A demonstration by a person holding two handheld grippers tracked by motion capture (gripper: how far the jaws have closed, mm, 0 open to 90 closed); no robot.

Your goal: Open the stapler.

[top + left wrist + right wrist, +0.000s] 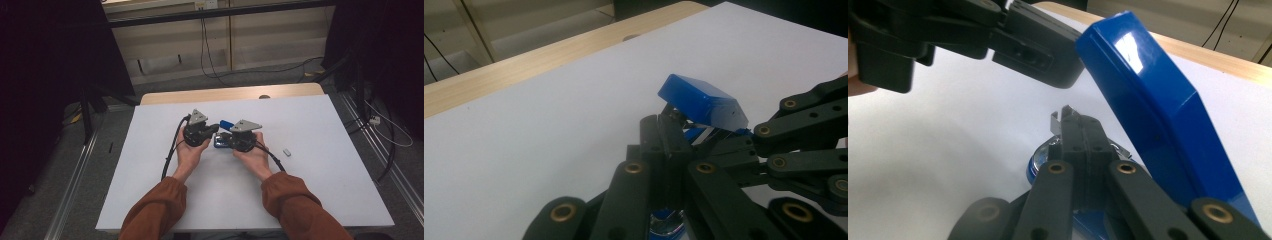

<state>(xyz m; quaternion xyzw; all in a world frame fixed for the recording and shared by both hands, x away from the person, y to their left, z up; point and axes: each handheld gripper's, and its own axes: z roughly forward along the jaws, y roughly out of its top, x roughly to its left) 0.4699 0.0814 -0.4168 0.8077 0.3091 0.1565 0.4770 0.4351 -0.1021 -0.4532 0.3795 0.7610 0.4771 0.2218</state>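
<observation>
A blue stapler (225,123) lies near the middle of the white table (310,195) with its blue lid (1153,105) swung up. My left gripper (664,131) is shut, and its tips sit right under the raised lid's (704,101) front end, touching it. My right gripper (1075,120) is shut too. Its tips rest in the stapler's metal channel (1054,124) above the blue base (1034,167). In the high view the left gripper (216,128) and right gripper (223,140) meet tip to tip over the stapler.
A small grey piece (287,152) lies on the table to the right of the right hand. A wooden strip (225,94) edges the table's far side, with cables on the floor beyond. Black cables trail from both grippers.
</observation>
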